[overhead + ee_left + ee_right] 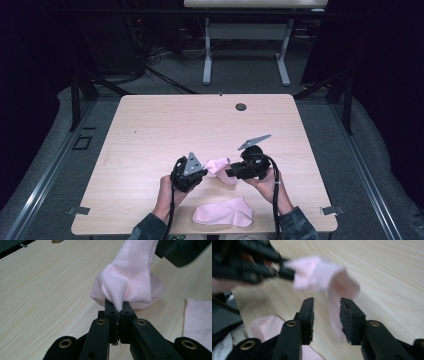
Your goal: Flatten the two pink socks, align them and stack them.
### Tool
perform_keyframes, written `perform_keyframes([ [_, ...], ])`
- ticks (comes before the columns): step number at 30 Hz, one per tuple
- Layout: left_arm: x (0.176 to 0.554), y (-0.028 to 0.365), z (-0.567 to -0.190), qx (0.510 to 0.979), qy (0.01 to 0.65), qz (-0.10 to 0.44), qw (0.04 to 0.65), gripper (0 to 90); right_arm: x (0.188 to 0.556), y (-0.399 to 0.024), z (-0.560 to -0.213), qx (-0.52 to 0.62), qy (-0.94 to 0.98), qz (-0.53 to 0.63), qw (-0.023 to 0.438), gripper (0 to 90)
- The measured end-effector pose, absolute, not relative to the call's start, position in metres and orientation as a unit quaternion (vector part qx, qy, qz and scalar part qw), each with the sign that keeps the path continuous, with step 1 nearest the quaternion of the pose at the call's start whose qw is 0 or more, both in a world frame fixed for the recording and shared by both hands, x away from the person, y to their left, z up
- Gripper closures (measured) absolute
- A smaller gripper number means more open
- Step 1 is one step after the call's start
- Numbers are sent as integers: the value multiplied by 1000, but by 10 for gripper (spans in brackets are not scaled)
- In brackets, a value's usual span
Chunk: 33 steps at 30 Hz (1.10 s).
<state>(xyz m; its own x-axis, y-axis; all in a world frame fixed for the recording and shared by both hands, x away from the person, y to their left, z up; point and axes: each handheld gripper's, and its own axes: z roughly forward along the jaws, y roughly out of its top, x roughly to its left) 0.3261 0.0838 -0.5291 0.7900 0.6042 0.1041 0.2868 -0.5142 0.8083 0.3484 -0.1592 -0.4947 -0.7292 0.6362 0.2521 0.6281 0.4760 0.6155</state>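
Pink sock pinched above a pale wooden table

Pink sock [218, 166] hangs clamped in the left hand-held gripper [117, 311]; the right hand-held gripper [326, 315] stands with jaws apart beside it, blurred. A second sock [224, 211] lies at 6 o'clock. The table [165, 125] stands on grey floor [245, 70]; darkness hides the surroundings.

The two black plastic grippers [206, 170] [231, 173] have brass-ringed holes, grey three-cornered top plates and black cables (one each). The person's sleeves [148, 229] are dark camouflage.

Grey carpet floor [240, 70], white-legged desk [245, 45] behind
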Motion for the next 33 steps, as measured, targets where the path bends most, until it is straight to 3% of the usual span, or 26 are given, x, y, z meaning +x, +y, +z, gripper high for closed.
perform_keyframes([
  [2, 324, 86, -527, 853, 259, 188, 412, 881, 343, -157, -508, 363, 872, 328, 15, 512],
  [4, 323, 87, -526, 855, 257, 186, 411, 880, 342, -150, -524, 363, 883, 297, 32, 498],
  [5, 321, 87, -525, 856, 255, 186, 409, 880, 342, -148, -529, 363, 885, 288, 43, 512],
  [9, 312, 89, -523, 859, 247, 187, 408, 880, 355, -139, -552, 376, 881, 279, 69, 739],
  [13, 300, 86, -519, 867, 225, 183, 406, 880, 378, -139, -556, 384, 871, 294, 84, 777],
  [14, 298, 84, -519, 869, 222, 177, 405, 880, 383, -138, -556, 386, 867, 303, 88, 755],
  [17, 292, 71, -524, 882, 213, 154, 391, 877, 396, -139, -555, 393, 868, 296, 72, 564],
  [22, 293, 52, -540, 893, 223, 124, 372, 863, 393, -168, -549, 434, 859, 263, 66, 402],
  [26, 300, 35, -552, 901, 233, 93, 354, 723, 379, -197, -542, 472, 843, 249, 72, 386],
  [29, 302, 32, -551, 901, 243, 89, 348, 552, 369, -211, -536, 492, 830, 250, 77, 381],
  [33, 309, 44, -538, 900, 252, 88, 346, 416, 344, -213, -532, 491, 824, 279, 46, 381],
])
